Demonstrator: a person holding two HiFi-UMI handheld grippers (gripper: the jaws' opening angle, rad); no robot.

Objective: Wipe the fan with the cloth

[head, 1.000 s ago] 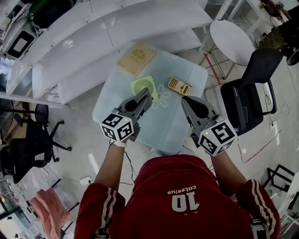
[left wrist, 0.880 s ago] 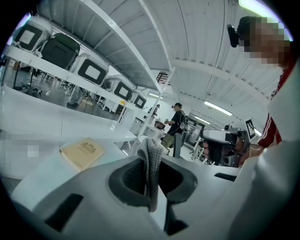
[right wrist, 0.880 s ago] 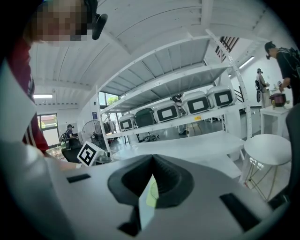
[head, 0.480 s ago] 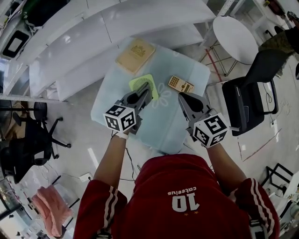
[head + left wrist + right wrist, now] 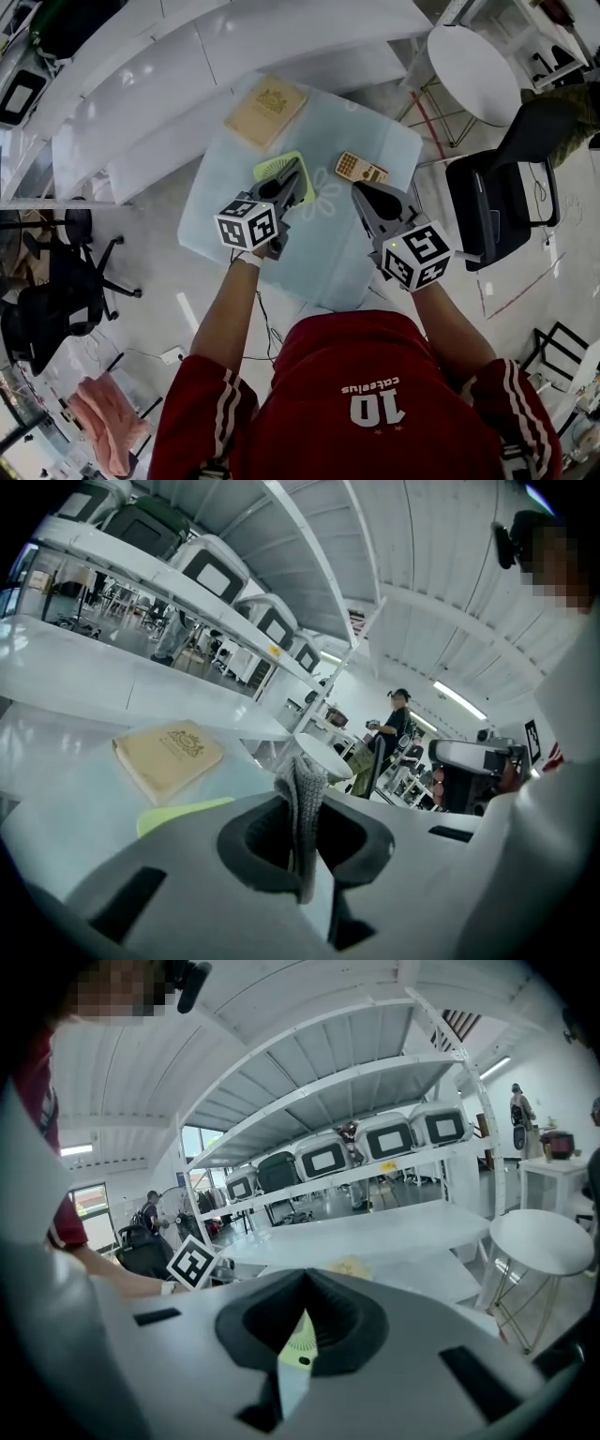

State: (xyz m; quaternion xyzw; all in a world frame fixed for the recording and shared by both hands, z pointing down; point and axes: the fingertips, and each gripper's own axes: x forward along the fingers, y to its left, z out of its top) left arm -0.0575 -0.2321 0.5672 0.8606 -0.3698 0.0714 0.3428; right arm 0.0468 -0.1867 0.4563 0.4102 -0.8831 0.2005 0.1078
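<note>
Left gripper view: the left gripper (image 5: 305, 799) is pressing its fingers together on the grey cloth (image 5: 302, 832). A fold is standing up between them, which looks ready to serve as a wiping pad.
Fan: the green fan (image 5: 272, 169) is lying flat on the table (image 5: 319, 253) with its face turned up for wiping. The left fingers are hanging over its near edge, and I cannot tell if the cloth is touching it.
Right gripper: the right gripper (image 5: 361, 192) is waiting just to the right of the fan. Its fingers are closed to a thin slit and are holding nothing. It is probably being kept free to steady the fan.
Other things: a tan book (image 5: 265, 111) is lying beyond the fan and a calculator (image 5: 361, 169) is lying to the right of the fan, both out of the wiping path.
</note>
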